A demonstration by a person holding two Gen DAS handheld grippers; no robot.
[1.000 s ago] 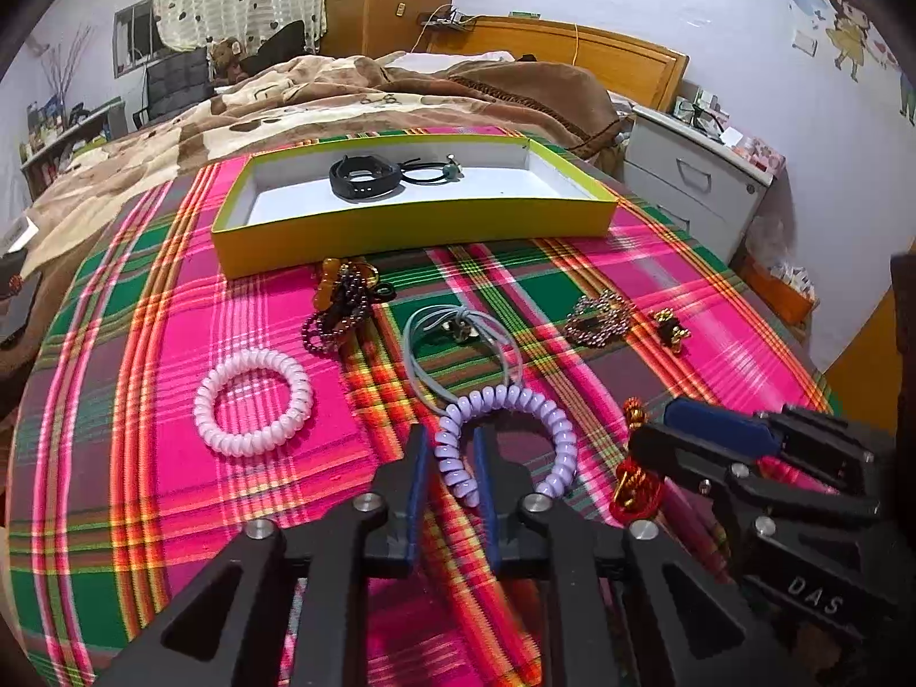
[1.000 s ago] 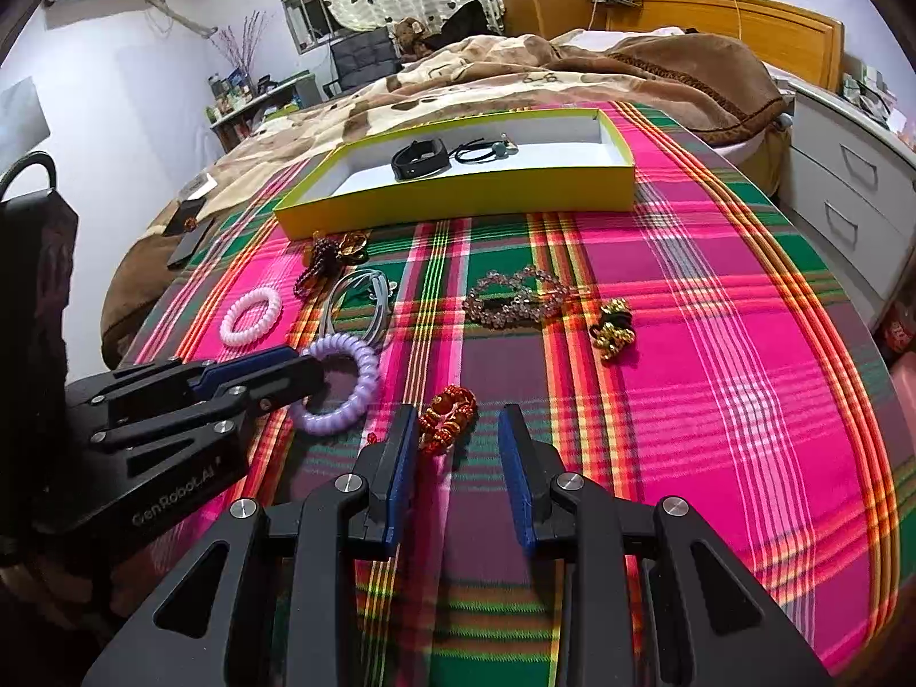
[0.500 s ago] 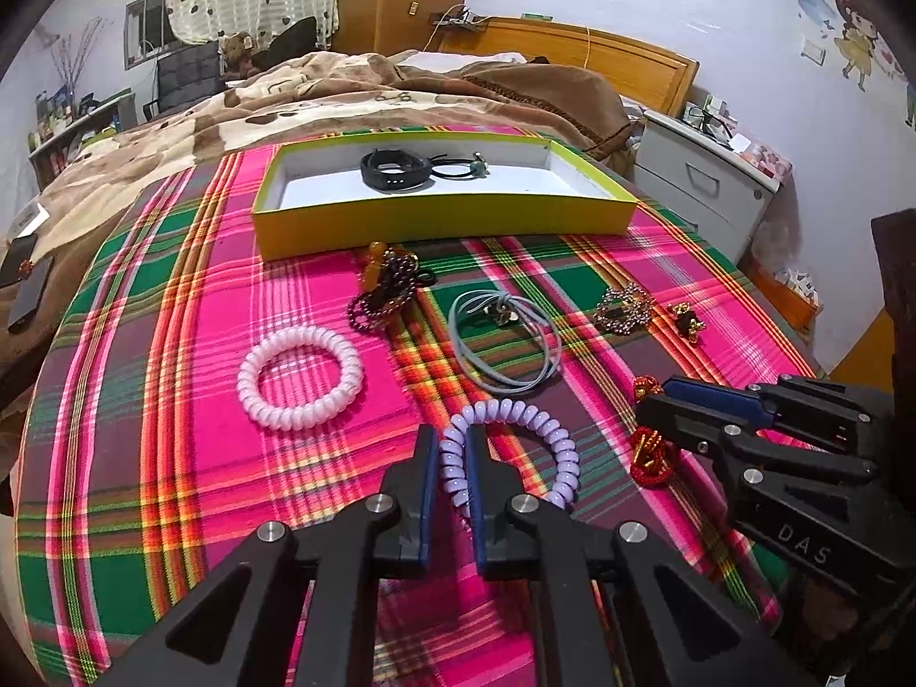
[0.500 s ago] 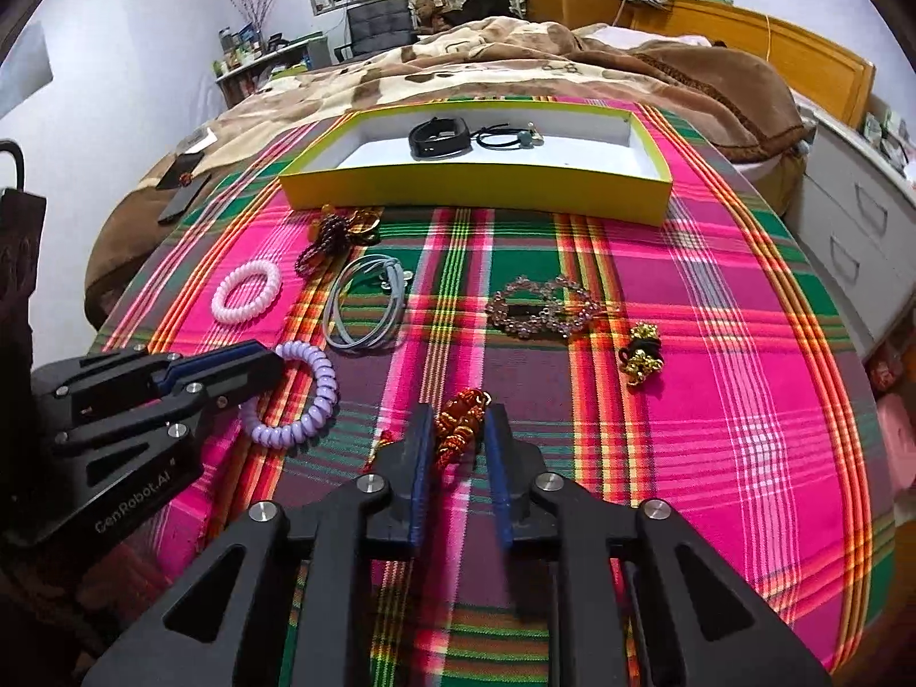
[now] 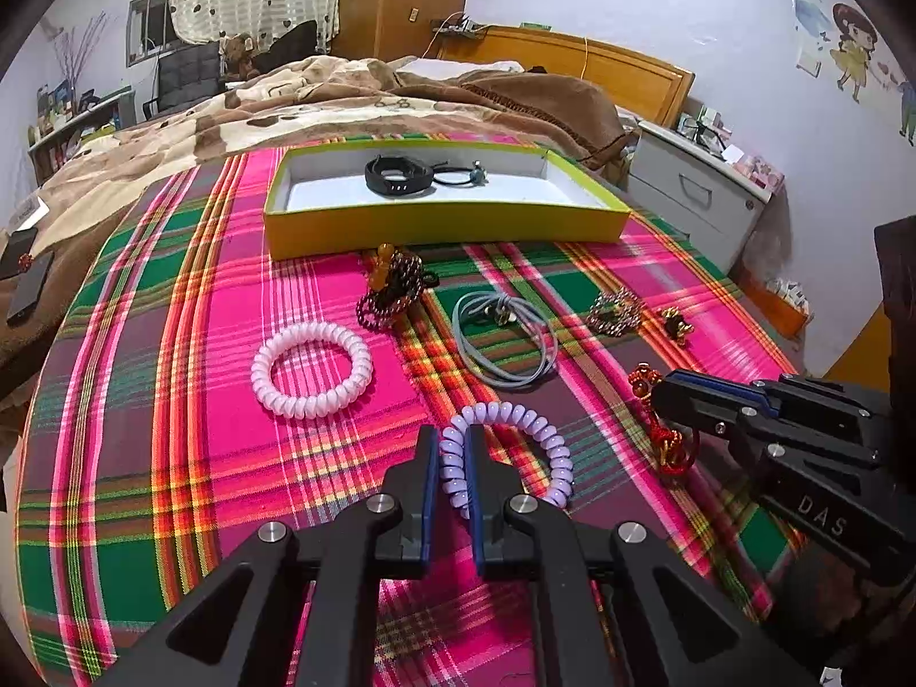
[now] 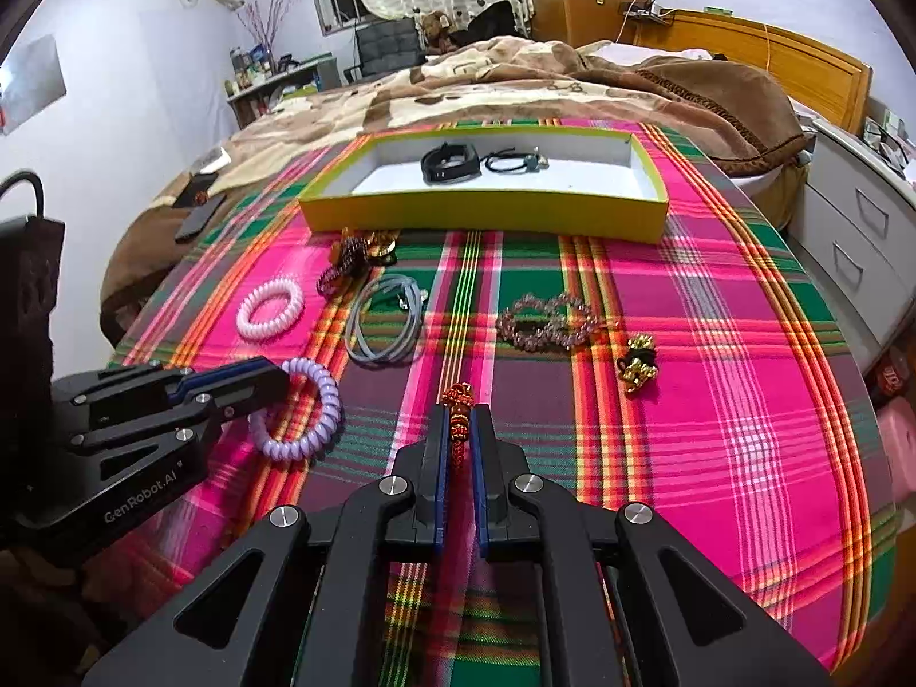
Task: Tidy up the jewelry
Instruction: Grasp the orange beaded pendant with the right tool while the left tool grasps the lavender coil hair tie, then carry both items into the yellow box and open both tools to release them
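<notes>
My left gripper (image 5: 452,446) is shut on the near left side of a lilac coil bracelet (image 5: 538,429), held just above the plaid cloth; it also shows in the right wrist view (image 6: 320,418). My right gripper (image 6: 459,429) is shut on a red-and-gold beaded bracelet (image 6: 458,401), also seen in the left wrist view (image 5: 664,441). A yellow-green box (image 5: 446,223) at the back holds a black band (image 5: 398,174) and a thin black cord bracelet (image 5: 461,174).
On the cloth lie a pale pink coil bracelet (image 5: 312,369), a dark bead bracelet with amber pieces (image 5: 395,286), a grey cord loop (image 5: 504,338), a purple bead bracelet (image 6: 544,323) and a small gold-black piece (image 6: 635,369). A white drawer unit (image 5: 693,200) stands right.
Both grippers have closed on their bracelets: left on the lilac coil, right on the red-and-gold one. Both have risen and pulled back a little, so the box looks farther off.
</notes>
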